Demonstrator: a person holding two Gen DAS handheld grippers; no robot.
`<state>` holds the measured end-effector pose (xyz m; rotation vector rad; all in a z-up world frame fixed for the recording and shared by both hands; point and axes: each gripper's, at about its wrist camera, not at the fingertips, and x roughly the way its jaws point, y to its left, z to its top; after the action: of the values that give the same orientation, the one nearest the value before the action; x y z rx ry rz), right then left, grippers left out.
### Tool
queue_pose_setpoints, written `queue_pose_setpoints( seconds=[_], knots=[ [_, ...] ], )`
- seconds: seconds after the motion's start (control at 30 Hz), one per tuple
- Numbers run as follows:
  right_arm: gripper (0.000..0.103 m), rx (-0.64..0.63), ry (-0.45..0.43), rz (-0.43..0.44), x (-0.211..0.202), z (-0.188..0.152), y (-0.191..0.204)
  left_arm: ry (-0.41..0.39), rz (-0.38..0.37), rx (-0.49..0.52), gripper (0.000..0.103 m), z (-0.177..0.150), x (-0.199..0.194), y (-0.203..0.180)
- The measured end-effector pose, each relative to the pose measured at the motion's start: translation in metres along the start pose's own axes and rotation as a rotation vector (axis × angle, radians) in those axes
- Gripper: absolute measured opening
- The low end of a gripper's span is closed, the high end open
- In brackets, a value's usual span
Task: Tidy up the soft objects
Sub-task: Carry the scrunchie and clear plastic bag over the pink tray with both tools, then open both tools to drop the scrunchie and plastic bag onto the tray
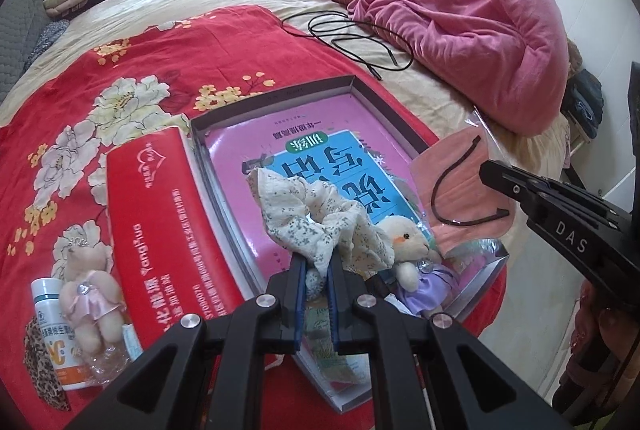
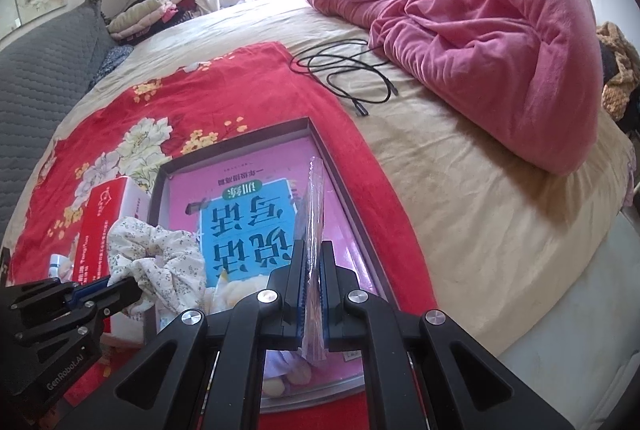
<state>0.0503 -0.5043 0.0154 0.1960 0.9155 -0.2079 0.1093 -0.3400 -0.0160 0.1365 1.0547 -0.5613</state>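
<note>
We see our left gripper (image 1: 318, 262) clamped tight on a floral scrunchie (image 1: 320, 218) above the shallow box (image 1: 276, 97) on the bed (image 2: 460, 189), and our right gripper (image 2: 311, 250) pinched shut on a bagged pink cloth (image 1: 460, 185) over the box's right side
</note>
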Motion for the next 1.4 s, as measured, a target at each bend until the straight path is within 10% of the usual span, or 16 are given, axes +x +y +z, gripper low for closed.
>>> queue_pose_setpoints(
  seconds=[0.87, 1.4],
  knots=[
    [0.015, -0.068, 0.06, -0.072, 0.036, -0.001, 0.004, 0.046, -0.003, 0.006, 0.01, 0.003, 0.03, -0.004],
    [0.046, -0.079, 0.033, -0.083, 0.023, 0.003, 0.001, 0.06, 0.004, 0.006, 0.012, 0.005, 0.036, -0.005]
  ],
)
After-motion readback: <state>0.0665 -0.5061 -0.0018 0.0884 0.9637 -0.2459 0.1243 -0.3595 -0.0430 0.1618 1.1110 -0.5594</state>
